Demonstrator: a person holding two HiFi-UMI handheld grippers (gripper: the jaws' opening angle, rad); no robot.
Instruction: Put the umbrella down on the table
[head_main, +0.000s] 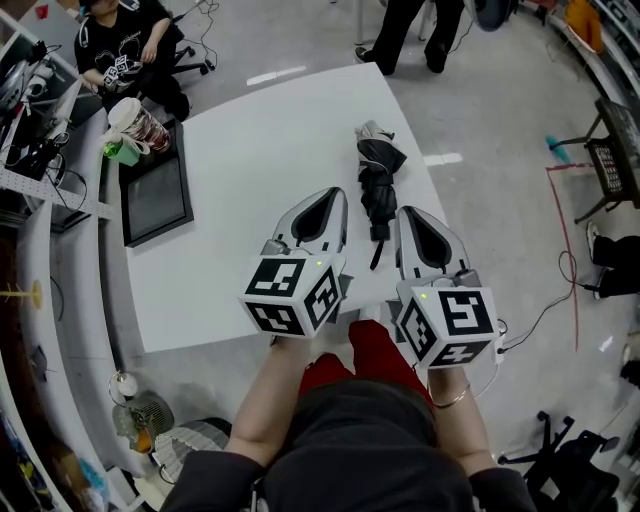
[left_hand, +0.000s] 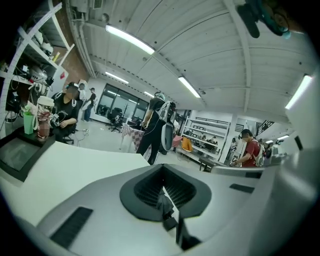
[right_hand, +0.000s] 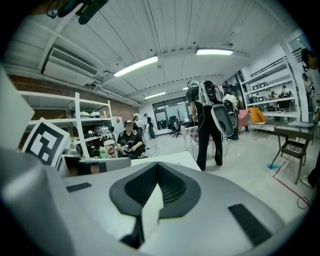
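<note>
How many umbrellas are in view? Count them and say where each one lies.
1. The folded dark umbrella lies on the white table, near its right edge in the head view, beside the tip of the right hand-held gripper. Cluttered background shelves could hide others.

Black flat tray (head_main: 155, 195); patterned lidded cup (head_main: 138, 122) just beyond its far end. Seated person (head_main: 125, 45) in black behind. Small fan (head_main: 143, 418) on floor.
</note>
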